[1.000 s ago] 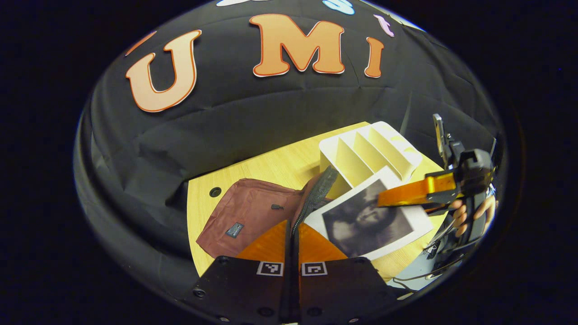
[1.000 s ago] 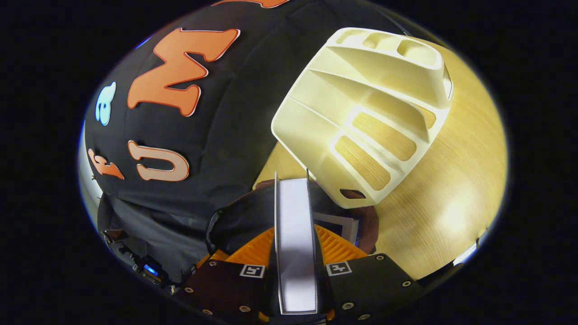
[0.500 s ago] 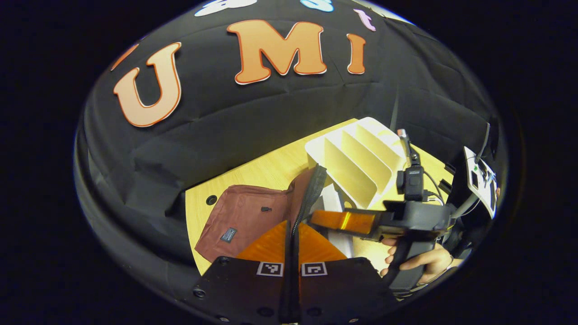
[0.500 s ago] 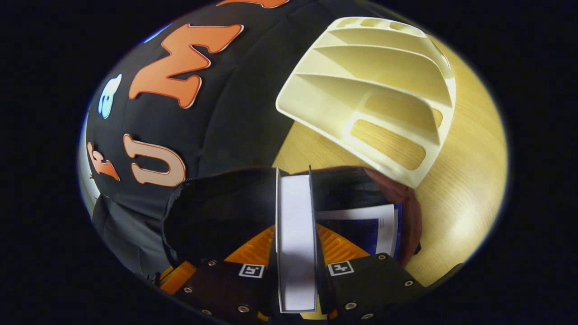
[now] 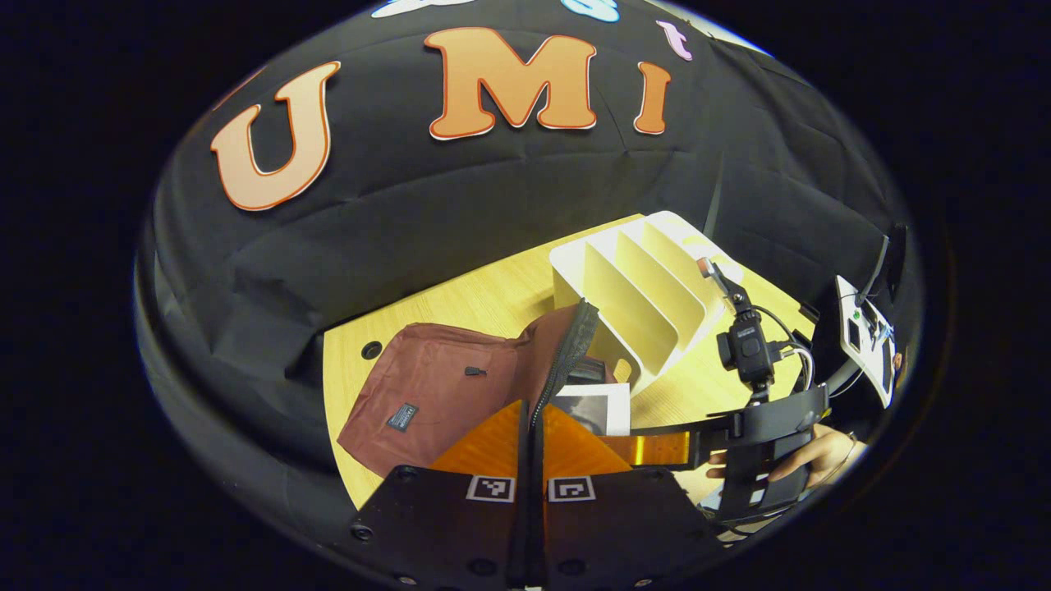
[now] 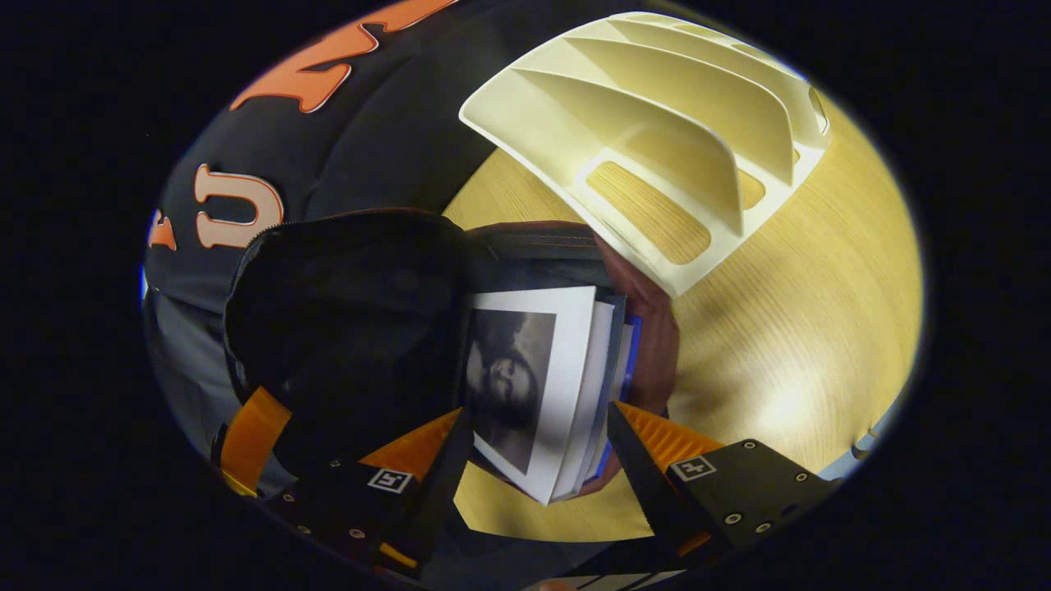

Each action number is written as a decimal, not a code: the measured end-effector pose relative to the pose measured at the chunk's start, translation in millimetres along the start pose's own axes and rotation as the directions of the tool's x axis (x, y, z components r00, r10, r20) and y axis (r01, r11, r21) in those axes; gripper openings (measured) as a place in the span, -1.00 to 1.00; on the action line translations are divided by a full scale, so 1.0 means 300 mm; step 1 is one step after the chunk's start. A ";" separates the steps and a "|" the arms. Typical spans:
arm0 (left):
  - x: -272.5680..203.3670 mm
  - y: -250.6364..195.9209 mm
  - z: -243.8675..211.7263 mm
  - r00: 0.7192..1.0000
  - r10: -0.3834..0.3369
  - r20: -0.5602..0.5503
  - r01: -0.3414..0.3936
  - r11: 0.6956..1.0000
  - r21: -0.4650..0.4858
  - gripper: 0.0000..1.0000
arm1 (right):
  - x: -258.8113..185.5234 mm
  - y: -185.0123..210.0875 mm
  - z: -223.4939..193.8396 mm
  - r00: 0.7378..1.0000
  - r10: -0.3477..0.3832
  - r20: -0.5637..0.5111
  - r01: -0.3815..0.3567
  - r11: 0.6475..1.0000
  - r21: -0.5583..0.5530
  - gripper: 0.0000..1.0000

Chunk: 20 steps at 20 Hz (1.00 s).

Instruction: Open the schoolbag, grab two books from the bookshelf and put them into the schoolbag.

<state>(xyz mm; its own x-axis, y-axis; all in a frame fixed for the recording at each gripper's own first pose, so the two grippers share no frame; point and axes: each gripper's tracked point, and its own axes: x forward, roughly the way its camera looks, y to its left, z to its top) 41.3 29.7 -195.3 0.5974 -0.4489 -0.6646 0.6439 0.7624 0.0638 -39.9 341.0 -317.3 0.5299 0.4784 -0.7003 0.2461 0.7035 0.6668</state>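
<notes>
The maroon schoolbag [image 5: 427,394] lies on the wooden table [image 5: 493,304]. My left gripper [image 5: 530,408] is shut on its zipped flap edge [image 5: 566,353] and holds it up. In the right gripper view the flap's dark lining [image 6: 345,312] stands raised at left. A white-covered book with a dark photo [image 6: 534,361] rests in the bag's mouth on top of a blue-edged book [image 6: 628,361]. My right gripper [image 6: 534,443] is open, its fingers wide on either side of the white book and apart from it. That gripper [image 5: 624,447] also reaches in beside the book [image 5: 595,408].
The white slotted bookshelf [image 6: 649,139] stands just behind the bag with bare slots [image 5: 632,287]. A hand [image 5: 821,455] holds the right gripper at the table's right. Bare tabletop [image 6: 805,328] lies to the right of the bag.
The right gripper carried the white book down into the bag's mouth and opened, letting it go. The left gripper kept the flap lifted.
</notes>
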 end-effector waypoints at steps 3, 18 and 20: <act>-0.004 -0.023 -0.019 1.000 -0.026 -0.015 0.026 1.000 -0.007 -0.96 | -0.093 -0.062 0.026 1.000 -0.008 0.006 0.008 1.000 -0.009 0.95; -0.016 -0.380 0.243 0.985 0.064 0.160 -0.026 0.973 -0.228 0.87 | -0.486 -0.407 0.388 0.999 -0.043 0.030 0.049 0.978 -0.204 0.95; -0.021 -0.437 0.333 0.966 0.121 0.228 -0.055 0.959 -0.277 0.86 | -0.575 -0.434 0.490 0.996 -0.035 0.083 0.056 0.961 -0.272 0.96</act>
<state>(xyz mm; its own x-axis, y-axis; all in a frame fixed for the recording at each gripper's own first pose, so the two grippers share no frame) 0.8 -114.1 -125.2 0.7638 -0.4480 -0.4646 0.4529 0.8849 -0.1086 -44.1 89.6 -245.8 0.5863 0.4085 -0.6996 0.0451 0.8458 0.5317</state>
